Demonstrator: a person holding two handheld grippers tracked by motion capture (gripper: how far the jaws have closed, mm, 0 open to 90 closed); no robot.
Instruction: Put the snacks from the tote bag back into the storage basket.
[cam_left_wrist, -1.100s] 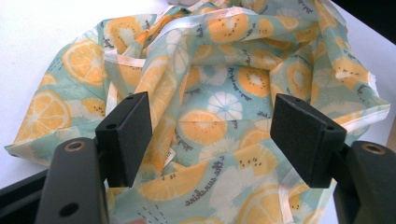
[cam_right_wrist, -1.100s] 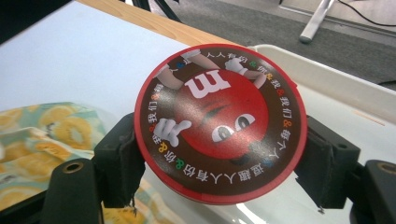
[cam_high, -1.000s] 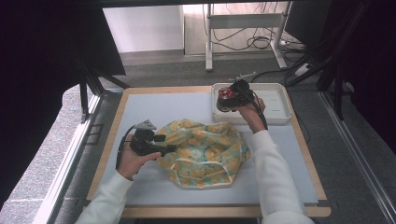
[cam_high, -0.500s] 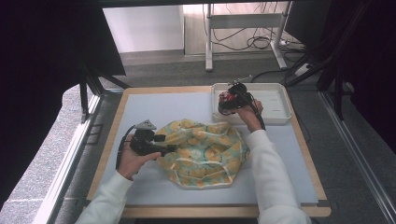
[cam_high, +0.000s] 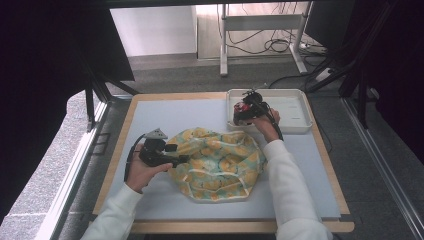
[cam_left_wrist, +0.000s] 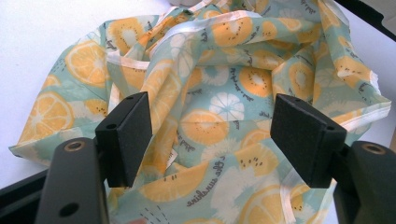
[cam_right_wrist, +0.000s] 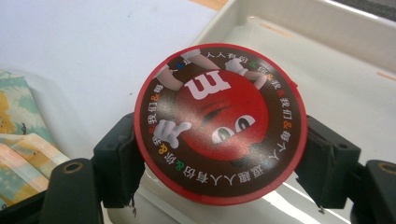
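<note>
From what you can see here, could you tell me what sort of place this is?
Probably a lab or recording workstation, not a home: a wood-framed table boxed in by black curtains, cables on grey carpet, and a person holding a cabled claw in each hand.

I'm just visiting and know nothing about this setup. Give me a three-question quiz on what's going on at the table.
1. True or false: the right tool grips a round red tin.
2. What lies under that tin? A) fruit-print cloth bag B) white tray C) bare table
3. Fill in: the left tool's jaws stand ____ over the bag.

Key: 1 true; 2 B, the white tray; 3 open.
</note>
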